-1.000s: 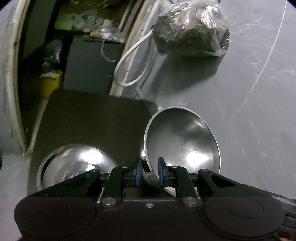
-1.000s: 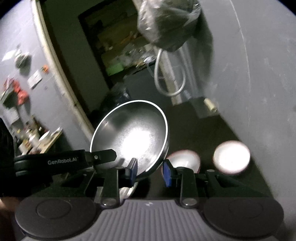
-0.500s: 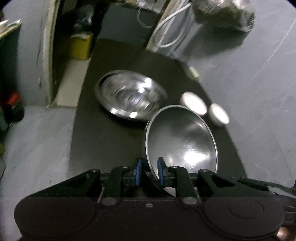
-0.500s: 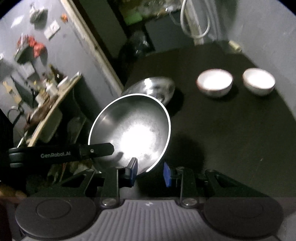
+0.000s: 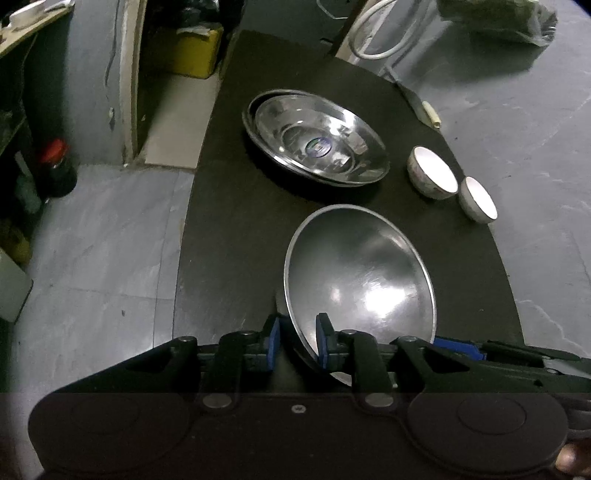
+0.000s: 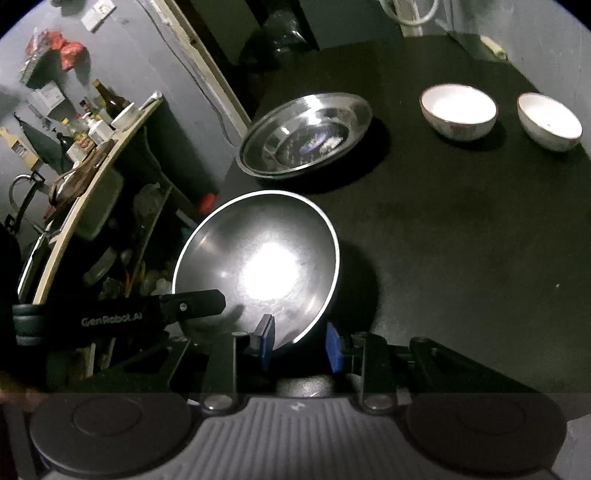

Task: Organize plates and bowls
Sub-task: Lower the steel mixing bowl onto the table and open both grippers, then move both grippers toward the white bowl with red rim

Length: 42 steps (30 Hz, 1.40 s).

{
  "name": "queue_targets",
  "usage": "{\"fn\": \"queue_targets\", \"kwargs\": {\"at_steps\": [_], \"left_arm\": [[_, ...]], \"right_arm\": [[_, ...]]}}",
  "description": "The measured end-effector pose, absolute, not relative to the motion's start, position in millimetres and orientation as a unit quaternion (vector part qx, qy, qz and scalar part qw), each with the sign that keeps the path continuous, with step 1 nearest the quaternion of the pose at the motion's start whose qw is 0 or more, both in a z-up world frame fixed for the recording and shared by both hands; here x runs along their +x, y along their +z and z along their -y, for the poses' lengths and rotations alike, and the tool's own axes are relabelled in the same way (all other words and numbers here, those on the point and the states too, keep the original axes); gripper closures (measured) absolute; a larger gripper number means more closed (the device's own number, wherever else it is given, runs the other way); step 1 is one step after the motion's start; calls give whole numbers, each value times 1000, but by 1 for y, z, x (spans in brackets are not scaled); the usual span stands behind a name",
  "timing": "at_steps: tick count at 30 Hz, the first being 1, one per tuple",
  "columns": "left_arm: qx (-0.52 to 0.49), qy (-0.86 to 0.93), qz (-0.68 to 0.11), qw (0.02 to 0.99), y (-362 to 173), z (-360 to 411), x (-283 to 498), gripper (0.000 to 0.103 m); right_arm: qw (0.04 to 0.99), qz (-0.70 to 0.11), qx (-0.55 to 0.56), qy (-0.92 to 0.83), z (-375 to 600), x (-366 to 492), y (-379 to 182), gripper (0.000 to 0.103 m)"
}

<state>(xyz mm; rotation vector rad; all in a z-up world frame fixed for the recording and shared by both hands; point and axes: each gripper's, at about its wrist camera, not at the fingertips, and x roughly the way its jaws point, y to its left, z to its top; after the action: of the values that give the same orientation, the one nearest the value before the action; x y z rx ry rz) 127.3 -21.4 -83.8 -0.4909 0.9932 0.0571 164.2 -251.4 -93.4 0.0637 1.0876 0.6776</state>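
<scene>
My left gripper (image 5: 296, 343) is shut on the rim of a steel bowl (image 5: 360, 275), held tilted above the black table (image 5: 229, 229). The same bowl (image 6: 258, 266) shows in the right wrist view, with my right gripper (image 6: 299, 345) around its near rim, jaws apart and not clearly pressing it. The left gripper's arm (image 6: 122, 317) shows at the left there. A stack of steel plates (image 5: 317, 144) lies further back on the table, also seen in the right view (image 6: 306, 134). Two small white bowls (image 5: 432, 173) (image 5: 478, 199) stand right of the plates.
The black table ends in a curved edge over the grey floor (image 5: 92, 240). A cluttered shelf with bottles (image 6: 85, 129) stands to the left. A red-capped bottle (image 5: 57, 168) and a yellow box (image 5: 184, 51) are on the floor. A plastic bag (image 5: 495, 18) lies far right.
Both views have tilted down and pulled back from the wall. The table, the plates and the white bowls have come fully into view. The steel bowl stays in the left gripper.
</scene>
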Motion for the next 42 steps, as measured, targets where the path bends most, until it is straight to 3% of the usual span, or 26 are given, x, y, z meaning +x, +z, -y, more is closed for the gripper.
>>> {"fn": "queue_targets", "kwargs": {"at_steps": [5, 7, 10, 14, 18, 23, 25, 35, 42], "left_arm": [[-238, 38, -478, 845, -87, 18, 132, 80], [-236, 44, -476, 846, -86, 17, 132, 74], [-232, 52, -470, 850, -81, 13, 128, 60], [-216, 63, -442, 868, -63, 8, 114, 38], [-205, 60, -365, 906, -38, 3, 93, 18], [-187, 61, -286, 938, -10, 4, 76, 1], [-185, 61, -259, 946, -3, 5, 72, 1], [-189, 73, -156, 967, 19, 2, 61, 1], [-196, 77, -156, 965, 24, 9, 85, 1]], "right_arm": [[803, -504, 27, 318, 247, 168, -93, 64], [804, -503, 21, 317, 245, 168, -91, 60], [810, -494, 22, 315, 246, 167, -87, 56], [832, -464, 21, 303, 251, 162, -76, 37], [859, -419, 24, 293, 261, 152, -61, 22], [880, -377, 30, 288, 269, 144, -42, 8], [885, -365, 34, 287, 271, 138, -35, 1], [943, -209, -20, 259, 277, 103, 16, 0], [951, -212, -24, 226, 291, 107, 22, 0]]}}
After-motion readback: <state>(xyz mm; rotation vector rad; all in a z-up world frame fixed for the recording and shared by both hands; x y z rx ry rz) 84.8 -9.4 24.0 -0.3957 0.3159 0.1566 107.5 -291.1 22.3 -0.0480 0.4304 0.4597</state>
